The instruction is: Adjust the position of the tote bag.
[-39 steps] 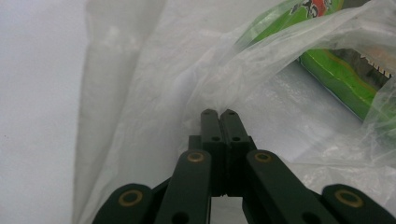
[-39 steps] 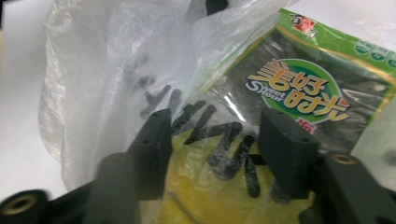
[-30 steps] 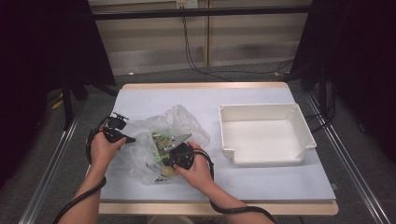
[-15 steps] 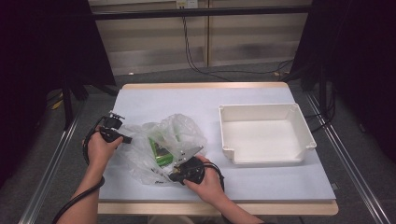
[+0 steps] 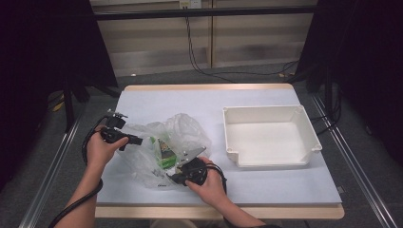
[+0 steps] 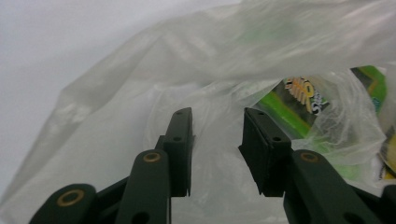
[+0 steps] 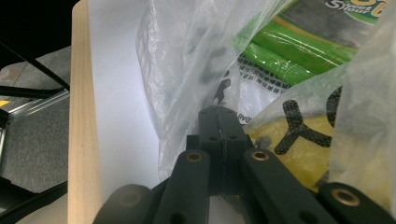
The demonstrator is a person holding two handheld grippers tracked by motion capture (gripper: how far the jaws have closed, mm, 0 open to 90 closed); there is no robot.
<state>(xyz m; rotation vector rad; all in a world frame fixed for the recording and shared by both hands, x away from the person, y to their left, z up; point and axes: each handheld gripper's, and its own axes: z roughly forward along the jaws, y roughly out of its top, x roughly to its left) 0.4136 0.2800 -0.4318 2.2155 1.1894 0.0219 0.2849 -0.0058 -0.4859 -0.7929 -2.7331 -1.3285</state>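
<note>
Right gripper (image 5: 177, 176) pulled back, jaws clamped on plastic bag (image 5: 161, 142) holding snack packets (image 5: 164, 149); left gripper (image 6: 217, 140) jaws apart.

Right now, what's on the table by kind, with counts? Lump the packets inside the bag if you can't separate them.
Clear plastic bag: 1
White tray: 1
Snack packets inside the bag: at least 2 (green, yellow); exact count hidden by the plastic
Handheld grippers: 2, left gripper and right gripper
Total: at least 6
</note>
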